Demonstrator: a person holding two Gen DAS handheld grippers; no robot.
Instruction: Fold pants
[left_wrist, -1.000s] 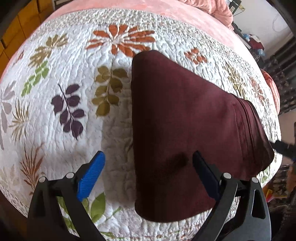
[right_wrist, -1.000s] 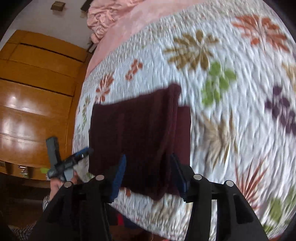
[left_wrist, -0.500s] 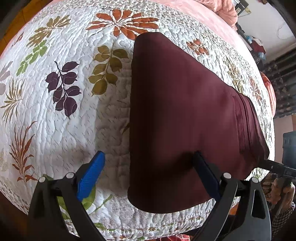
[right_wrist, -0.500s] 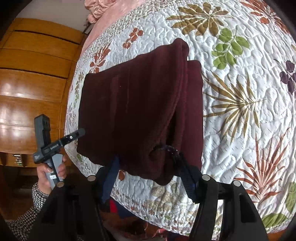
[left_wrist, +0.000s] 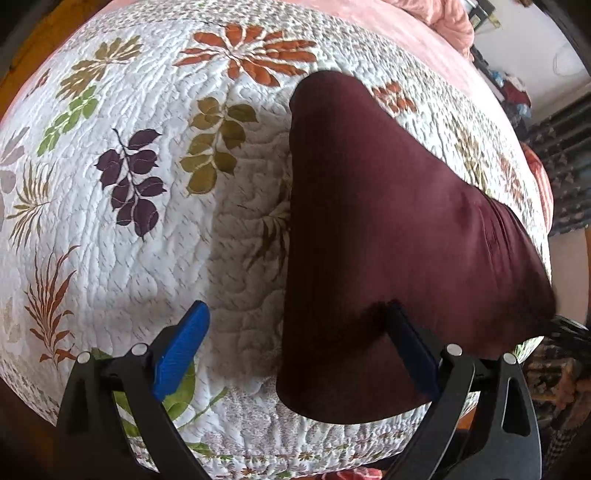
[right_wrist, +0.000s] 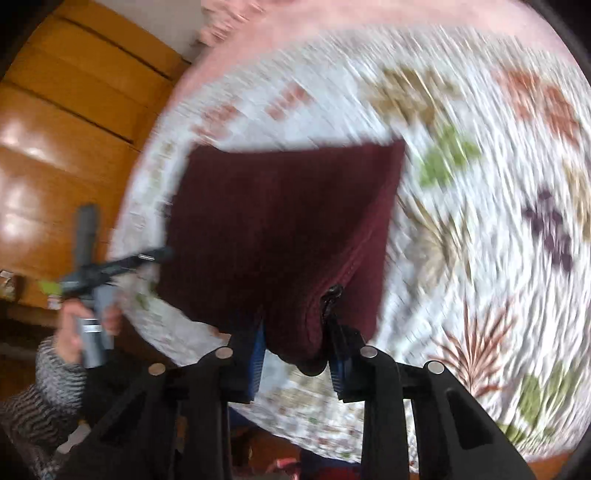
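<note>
Dark maroon pants (left_wrist: 388, 229) lie folded on a white quilt with a leaf print (left_wrist: 147, 184). My left gripper (left_wrist: 295, 347) is open; its right finger (left_wrist: 410, 347) rests on the near end of the pants and its left finger (left_wrist: 181, 347) is over bare quilt. In the right wrist view my right gripper (right_wrist: 297, 350) is shut on the thick waist end of the pants (right_wrist: 288, 240), which bunches between the blue pads. The left gripper (right_wrist: 110, 266) also shows there at the far end.
The quilt (right_wrist: 480, 184) covers a bed with a pink blanket (left_wrist: 406, 33) at its head. A wooden wardrobe (right_wrist: 66, 140) stands beside the bed. Clutter and dark furniture (left_wrist: 554, 147) line the other side.
My right gripper has closed from wide open onto the waist end of the pants and is moving fast. The left gripper stays open over the other end.
</note>
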